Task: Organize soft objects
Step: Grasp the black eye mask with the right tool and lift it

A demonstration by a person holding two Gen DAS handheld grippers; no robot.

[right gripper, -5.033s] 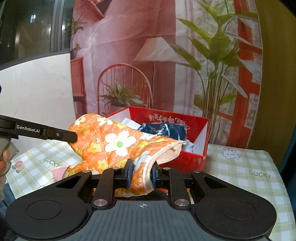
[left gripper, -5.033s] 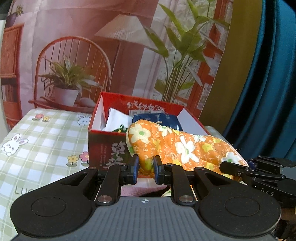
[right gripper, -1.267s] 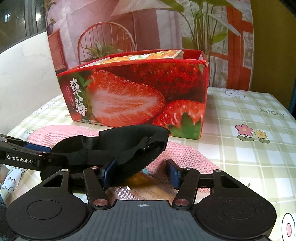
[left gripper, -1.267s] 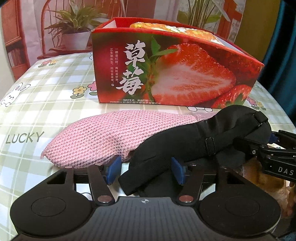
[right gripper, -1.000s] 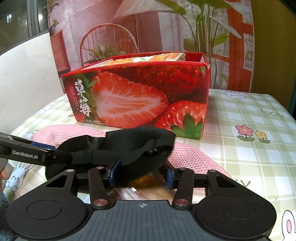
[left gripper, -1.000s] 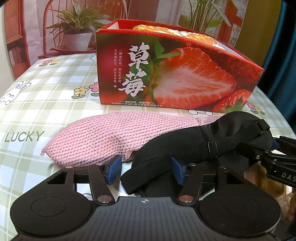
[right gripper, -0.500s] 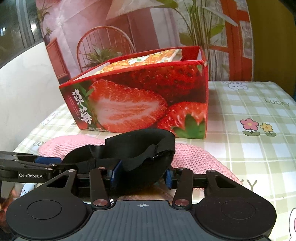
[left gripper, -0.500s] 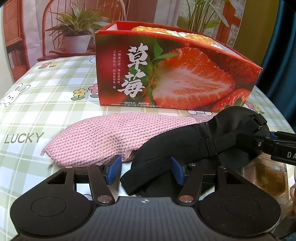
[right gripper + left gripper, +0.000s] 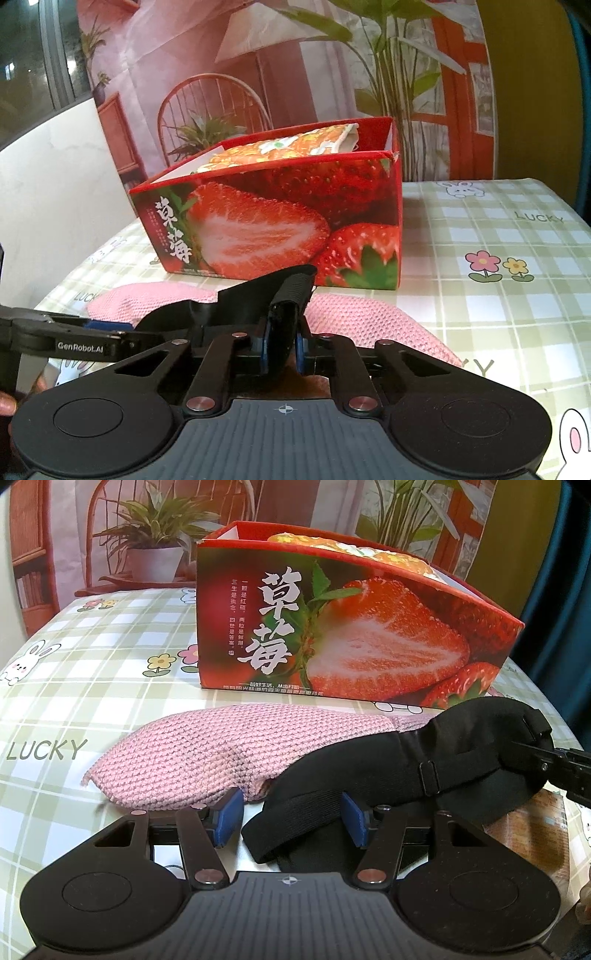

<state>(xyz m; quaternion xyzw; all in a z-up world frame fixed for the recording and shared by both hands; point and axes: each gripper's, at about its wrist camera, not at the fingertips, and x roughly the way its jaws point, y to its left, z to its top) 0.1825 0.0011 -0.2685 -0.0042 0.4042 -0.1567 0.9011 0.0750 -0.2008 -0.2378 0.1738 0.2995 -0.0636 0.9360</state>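
Observation:
A black sleep mask (image 9: pixel 399 768) lies across a pink knitted cloth (image 9: pixel 221 753) on the checked tablecloth, in front of the red strawberry box (image 9: pixel 351 638). My left gripper (image 9: pixel 291 814) is open with the mask's near end between its blue pads. My right gripper (image 9: pixel 282 349) is shut on the mask's other end (image 9: pixel 288 295), pinching it upright; its tip shows at the right edge of the left wrist view (image 9: pixel 554 760). An orange floral cloth (image 9: pixel 284 146) lies inside the box (image 9: pixel 280 225). The pink cloth (image 9: pixel 369 317) lies under the mask.
A brown packet (image 9: pixel 543 830) lies under the mask on the right. The tablecloth (image 9: pixel 498 240) extends right of the box. A printed backdrop hangs behind, with a dark blue curtain (image 9: pixel 554 554) at the far right.
My right gripper has closed on the right end of the sleep mask and pinched it up. My left gripper stays open around the other end.

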